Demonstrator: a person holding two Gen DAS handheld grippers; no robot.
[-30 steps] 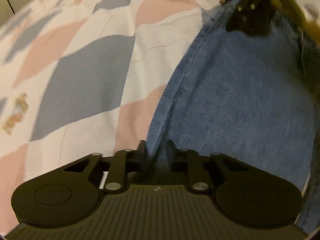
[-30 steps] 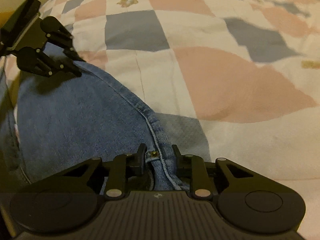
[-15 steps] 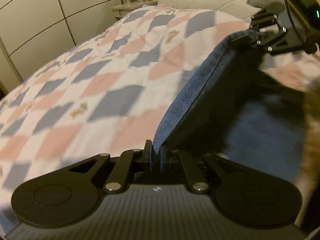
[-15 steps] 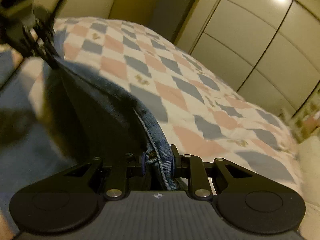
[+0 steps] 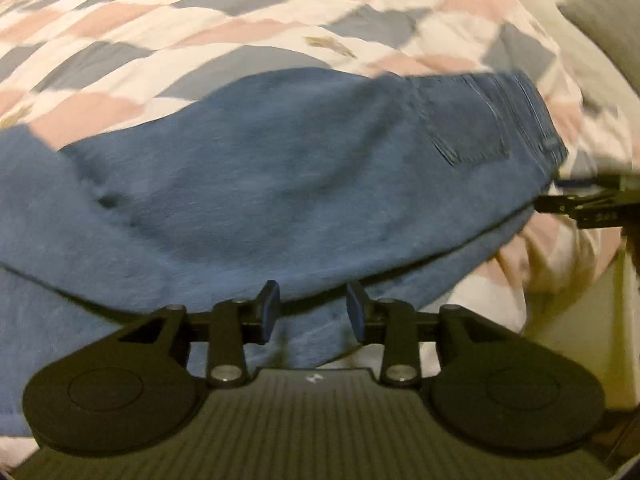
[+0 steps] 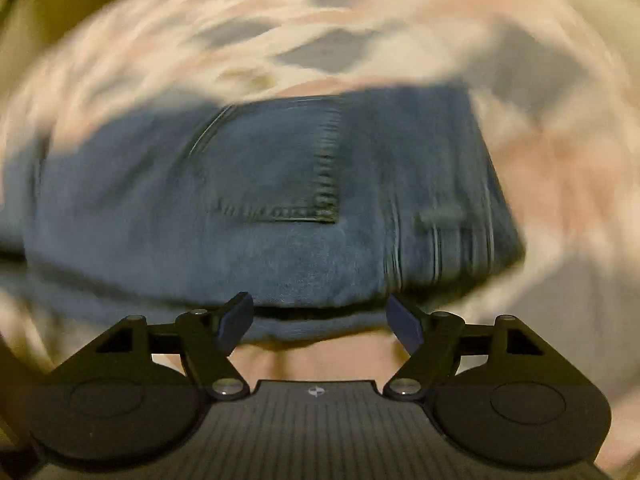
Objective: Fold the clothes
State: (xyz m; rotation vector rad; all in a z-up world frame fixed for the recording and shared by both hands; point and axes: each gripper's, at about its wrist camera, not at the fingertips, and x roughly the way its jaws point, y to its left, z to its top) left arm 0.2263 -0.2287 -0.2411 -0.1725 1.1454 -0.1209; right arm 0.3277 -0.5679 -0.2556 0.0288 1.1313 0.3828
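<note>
Jeans (image 5: 280, 168) of soft blue denim lie folded double on the bed (image 5: 200, 20), the upper layer flat over the lower, a stitched back pocket (image 6: 276, 160) and waistband facing up. Half a second ago both claws pinched an edge held up in the air; now the cloth is down and let go. The left claw (image 5: 312, 308) is spread at the near edge, and the right claw (image 6: 320, 324) is spread wider. The quilt is checked pink, grey and white.

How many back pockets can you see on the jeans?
1. The back pocket sits on the top layer of the folded jeans, beside the waistband; a second may be hidden underneath.
</note>
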